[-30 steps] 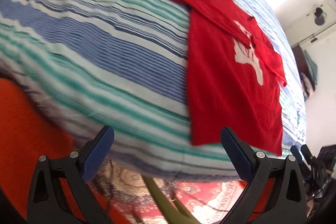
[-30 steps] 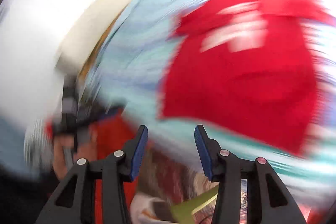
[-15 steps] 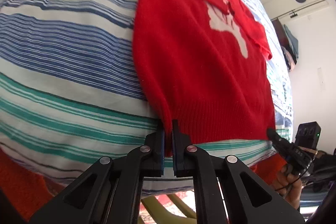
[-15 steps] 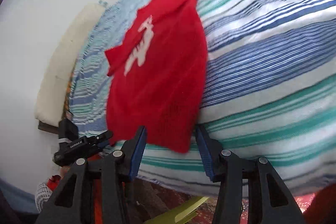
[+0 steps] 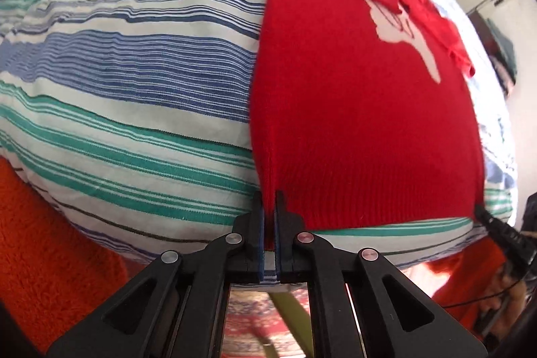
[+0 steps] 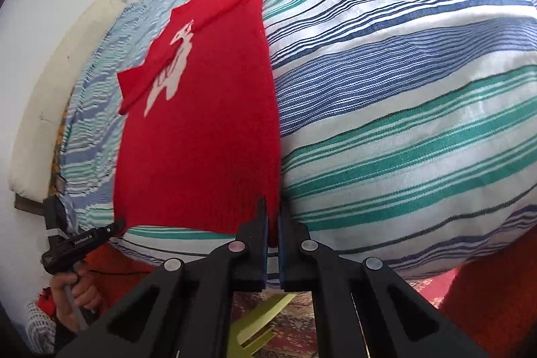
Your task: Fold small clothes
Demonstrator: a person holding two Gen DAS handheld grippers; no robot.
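A small red knit sweater [image 5: 362, 109] with a white print lies flat on the striped bed, its sleeves folded across the chest; it also shows in the right wrist view [image 6: 201, 130]. My left gripper [image 5: 267, 213] is shut on the sweater's near left hem corner at the bed's front edge. My right gripper [image 6: 272, 217] is shut on the near right hem corner. Each gripper shows in the other's view: the right gripper's tip [image 5: 493, 223] at the hem's right end, the left gripper [image 6: 84, 240] at the hem's left end.
The bed cover [image 5: 134, 89] has blue, teal and white stripes and bulges toward me. An orange fuzzy cloth [image 5: 50, 240] hangs below the bed edge. A patterned rug [image 6: 295, 317] and a yellow-green bar [image 6: 261, 321] lie on the floor below. A cream headboard cushion [image 6: 50, 89] stands against the white wall.
Both grippers came in to the bed's front edge. The left gripper shut on its hem corner half a second ago; the right gripper, then still open around its corner, has now shut on it.
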